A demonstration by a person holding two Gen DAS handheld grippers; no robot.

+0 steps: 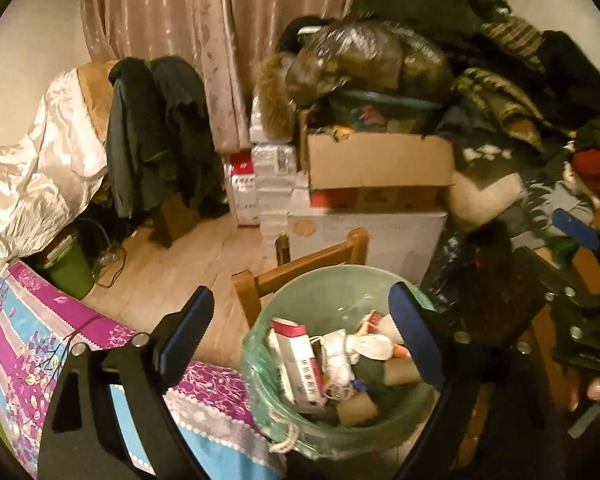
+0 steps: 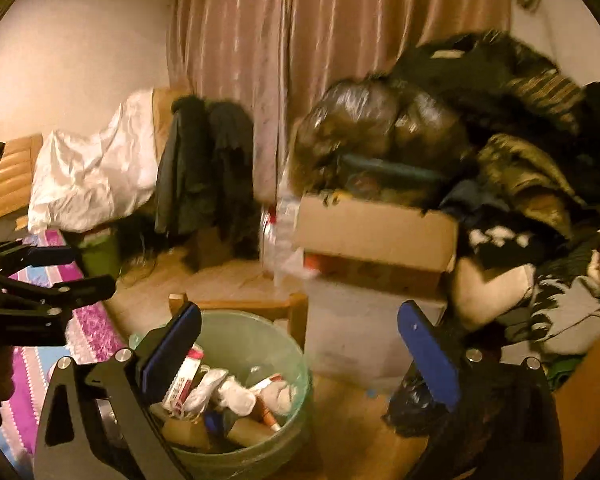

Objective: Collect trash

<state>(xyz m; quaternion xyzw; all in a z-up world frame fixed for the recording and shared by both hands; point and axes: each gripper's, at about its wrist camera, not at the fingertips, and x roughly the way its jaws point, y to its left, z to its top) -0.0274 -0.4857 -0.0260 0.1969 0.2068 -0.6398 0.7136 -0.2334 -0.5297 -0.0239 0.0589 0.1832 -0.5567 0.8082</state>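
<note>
A pale green bin lined with a clear plastic bag stands on the floor. It holds a red and white carton, crumpled white tissues and cardboard tubes. My left gripper hangs open over the bin with nothing between its blue pads. My right gripper is also open and empty, above the same bin and its carton. Each gripper shows at the edge of the other's view: the right one and the left one.
A wooden chair stands right behind the bin. Stacked cardboard boxes and a heap of dark clothes fill the right. A purple and blue floral cloth covers a surface at left. A black bag lies beside the bin.
</note>
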